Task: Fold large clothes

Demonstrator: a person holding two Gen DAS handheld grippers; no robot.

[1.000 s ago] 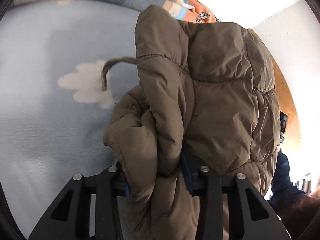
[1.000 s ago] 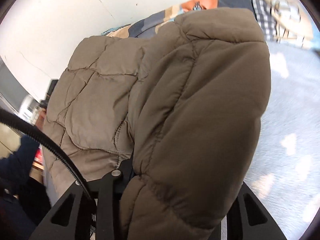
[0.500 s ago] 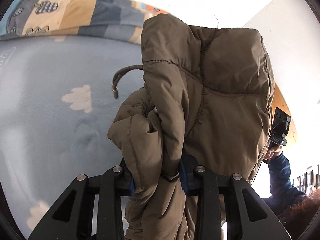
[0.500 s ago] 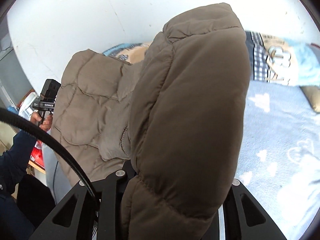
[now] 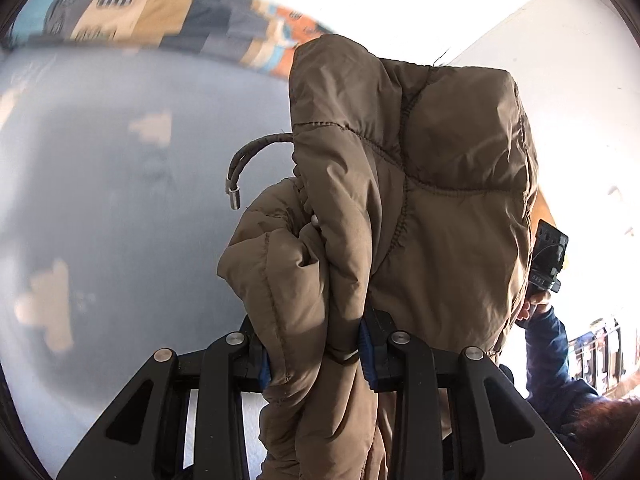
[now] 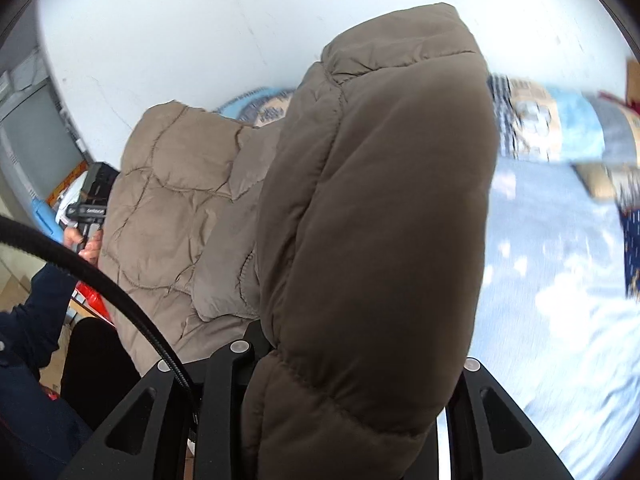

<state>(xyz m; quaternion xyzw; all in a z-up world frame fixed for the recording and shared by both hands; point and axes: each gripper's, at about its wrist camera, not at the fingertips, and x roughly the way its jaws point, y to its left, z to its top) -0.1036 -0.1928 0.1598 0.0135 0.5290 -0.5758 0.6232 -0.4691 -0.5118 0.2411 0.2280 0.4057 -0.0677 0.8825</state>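
Observation:
A brown quilted puffer jacket [image 5: 420, 208] hangs in the air between both grippers. My left gripper [image 5: 316, 356] is shut on a bunched fold of it; blue pads show on either side of the fabric. A drawcord with a metal tip [image 5: 234, 196] dangles to the jacket's left. In the right wrist view the jacket [image 6: 372, 240] covers my right gripper [image 6: 344, 360]; its fingertips are hidden under the fabric, and the jacket stays gripped there. The right gripper shows in the left wrist view [image 5: 548, 256], and the left one in the right wrist view [image 6: 92, 208].
A light blue bed cover with white cloud shapes [image 5: 100, 220] lies below and behind, also seen in the right wrist view [image 6: 552, 288]. A patchwork pillow or quilt [image 5: 160, 20] lines the white wall. The person's dark blue sleeve [image 6: 32, 304] and a black cable [image 6: 120, 292] are at left.
Both grippers have risen and tilted up with the jacket; more wall and more of the bed's far edge show. The drawcord swings lower. The grips are unchanged.

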